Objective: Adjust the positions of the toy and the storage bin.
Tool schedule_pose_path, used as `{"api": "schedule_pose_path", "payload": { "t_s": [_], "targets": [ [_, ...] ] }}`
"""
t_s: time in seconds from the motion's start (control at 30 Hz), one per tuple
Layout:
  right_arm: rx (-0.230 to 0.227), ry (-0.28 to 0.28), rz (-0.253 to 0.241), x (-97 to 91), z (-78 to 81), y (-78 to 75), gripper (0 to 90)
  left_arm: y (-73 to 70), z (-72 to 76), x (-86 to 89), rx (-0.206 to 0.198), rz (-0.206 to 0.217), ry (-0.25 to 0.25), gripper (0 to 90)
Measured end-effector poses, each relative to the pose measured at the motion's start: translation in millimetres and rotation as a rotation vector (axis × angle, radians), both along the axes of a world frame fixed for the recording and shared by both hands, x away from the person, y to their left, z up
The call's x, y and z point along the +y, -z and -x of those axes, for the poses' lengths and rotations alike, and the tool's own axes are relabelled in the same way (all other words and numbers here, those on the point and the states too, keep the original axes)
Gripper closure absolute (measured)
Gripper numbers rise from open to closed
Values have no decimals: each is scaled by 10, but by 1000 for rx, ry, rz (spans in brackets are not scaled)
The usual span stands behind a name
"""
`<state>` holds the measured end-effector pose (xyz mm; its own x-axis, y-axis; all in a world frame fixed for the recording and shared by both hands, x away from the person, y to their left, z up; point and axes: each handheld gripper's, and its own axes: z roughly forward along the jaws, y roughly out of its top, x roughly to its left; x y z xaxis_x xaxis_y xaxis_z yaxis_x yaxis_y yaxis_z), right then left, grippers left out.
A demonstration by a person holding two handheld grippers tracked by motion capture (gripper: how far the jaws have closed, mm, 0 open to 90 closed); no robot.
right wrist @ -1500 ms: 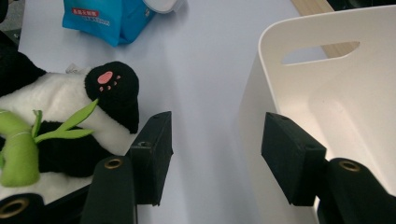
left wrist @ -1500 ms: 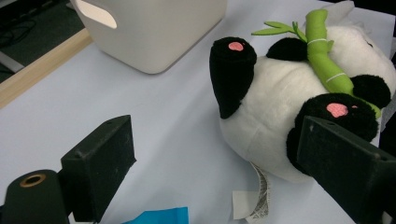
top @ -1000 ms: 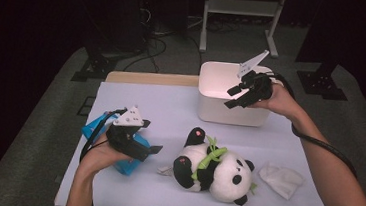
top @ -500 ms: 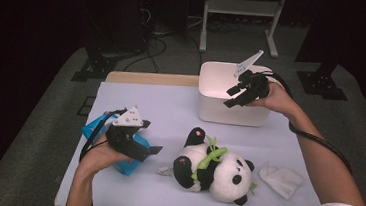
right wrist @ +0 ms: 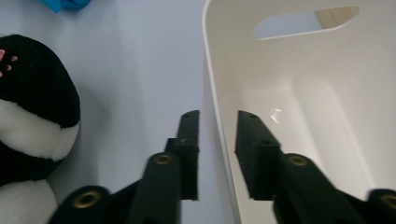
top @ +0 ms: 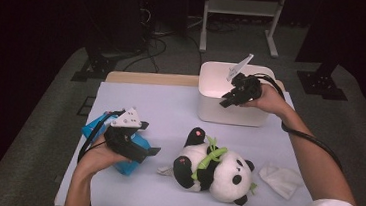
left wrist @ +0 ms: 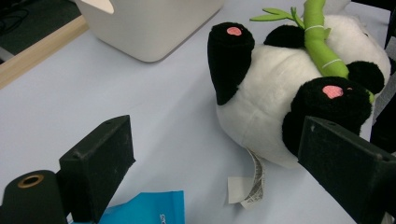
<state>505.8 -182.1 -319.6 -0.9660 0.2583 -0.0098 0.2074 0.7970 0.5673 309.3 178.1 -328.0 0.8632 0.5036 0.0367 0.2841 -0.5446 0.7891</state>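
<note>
One white plastic bin [top: 232, 95] with a slot handle, at the far right of the pale blue surface [top: 160, 106], beside a wooden strip along the far edge. Right gripper [top: 227, 99] over the bin's near wall, fingers [right wrist: 254, 154] astride the rim, one outside and one inside, just closed in to a narrow gap; contact with the wall impossible to tell. One plush panda [top: 213, 168] with a green bamboo stalk, lying near the front edge, well apart from the bin. One white cloth [top: 280, 179] just right of the panda. One blue packet [top: 99, 128] at the left, under the left gripper [top: 152, 151], fingers [left wrist: 100, 163] spread wide and empty, aimed at the panda.
</note>
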Motion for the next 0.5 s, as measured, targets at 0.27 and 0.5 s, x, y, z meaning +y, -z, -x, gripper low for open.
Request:
{"api": "schedule_pose_path", "payload": {
  "t_s": [0.27,0.5],
  "targets": [
    [-6,-47,49,75,-37,-1,856,-14,14,41,-1,6,-9,93],
    [-4,-93,42,222,29,-7,872,-16,25,49,1,13,-13,93]
  ]
}}
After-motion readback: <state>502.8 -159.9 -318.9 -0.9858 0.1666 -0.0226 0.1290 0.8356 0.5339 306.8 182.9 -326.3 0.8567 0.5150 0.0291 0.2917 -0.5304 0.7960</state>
